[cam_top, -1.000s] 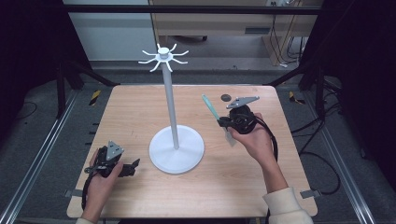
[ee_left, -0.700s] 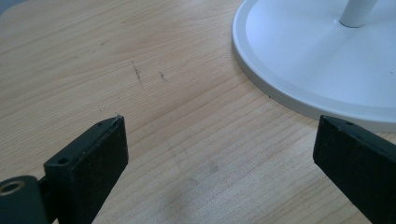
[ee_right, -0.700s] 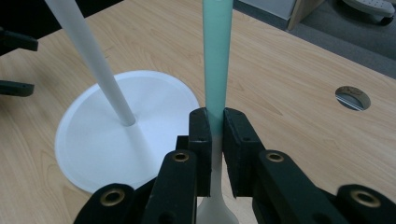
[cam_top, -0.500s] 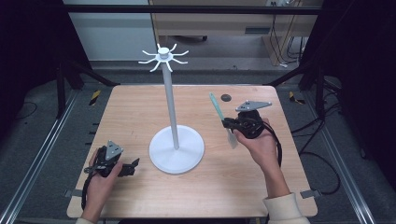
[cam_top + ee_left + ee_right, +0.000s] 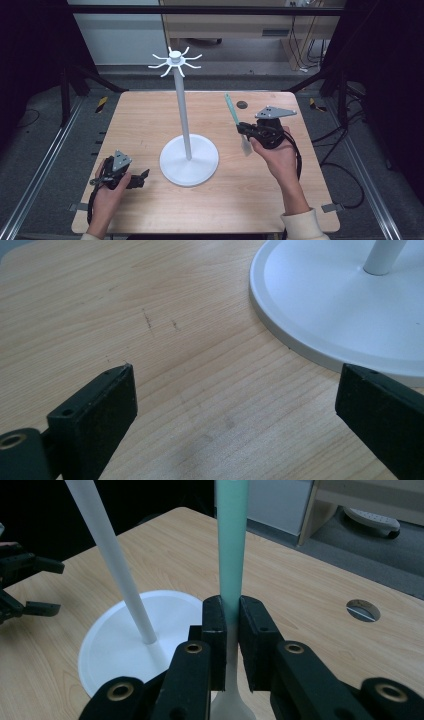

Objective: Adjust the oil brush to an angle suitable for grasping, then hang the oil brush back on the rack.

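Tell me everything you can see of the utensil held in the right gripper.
The utensil is slim, with a mint-green handle that passes into a whitish lower part widening toward a flat end, likely plastic or silicone; what tool it is cannot be told. The right gripper clamps it at the colour change, jaws shut on both sides. It stands about upright, handle up, lifted off the wooden table, right of the white hook stand and apart from it.

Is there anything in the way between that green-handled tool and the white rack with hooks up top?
Nothing visible. The right hand-held gripper holds the green-handled utensil beside the white stand, with bare table around them and open air up to the hooks.
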A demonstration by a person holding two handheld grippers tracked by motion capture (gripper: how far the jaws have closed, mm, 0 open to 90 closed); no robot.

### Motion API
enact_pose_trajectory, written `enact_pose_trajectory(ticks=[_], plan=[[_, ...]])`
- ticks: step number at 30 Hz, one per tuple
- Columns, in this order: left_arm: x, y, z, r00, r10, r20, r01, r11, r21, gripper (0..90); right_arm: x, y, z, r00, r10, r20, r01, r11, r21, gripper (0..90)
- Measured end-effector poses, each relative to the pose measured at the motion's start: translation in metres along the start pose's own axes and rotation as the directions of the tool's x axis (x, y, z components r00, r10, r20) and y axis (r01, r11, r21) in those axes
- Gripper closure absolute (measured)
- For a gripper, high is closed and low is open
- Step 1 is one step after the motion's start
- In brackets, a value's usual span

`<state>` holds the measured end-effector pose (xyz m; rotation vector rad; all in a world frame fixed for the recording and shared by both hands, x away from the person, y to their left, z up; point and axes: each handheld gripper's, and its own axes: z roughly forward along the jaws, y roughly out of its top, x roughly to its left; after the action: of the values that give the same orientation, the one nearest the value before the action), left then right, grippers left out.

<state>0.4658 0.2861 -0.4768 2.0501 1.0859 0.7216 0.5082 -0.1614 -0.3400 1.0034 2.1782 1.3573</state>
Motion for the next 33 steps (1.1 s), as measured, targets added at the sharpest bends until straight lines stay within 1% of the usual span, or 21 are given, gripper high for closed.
enact_pose_trajectory(ticks=[8,16,29,33], plan=[[0.0,0.0,0.0,1.0,-0.007,0.002,0.007,1.0,-0.006,2.9,0.0,0.003,-0.006,0.9998,0.015,-0.014,-0.016,0.999,-0.036,82.0],[0.001,0.0,0.0,1.0,-0.006,-0.001,0.006,1.0,-0.006,2.9,0.006,0.009,-0.011,0.9998,0.003,-0.02,-0.004,0.999,-0.054,82.0],[0.001,0.0,-0.001,1.0,-0.005,-0.002,0.005,1.0,-0.008,2.9,0.017,0.02,-0.025,0.9989,-0.013,-0.044,0.007,0.993,-0.119,82.1],[0.002,0.0,-0.001,1.0,-0.005,-0.001,0.005,1.0,-0.006,2.9,0.02,0.022,-0.027,0.9987,-0.014,-0.048,0.008,0.992,-0.127,82.0]])
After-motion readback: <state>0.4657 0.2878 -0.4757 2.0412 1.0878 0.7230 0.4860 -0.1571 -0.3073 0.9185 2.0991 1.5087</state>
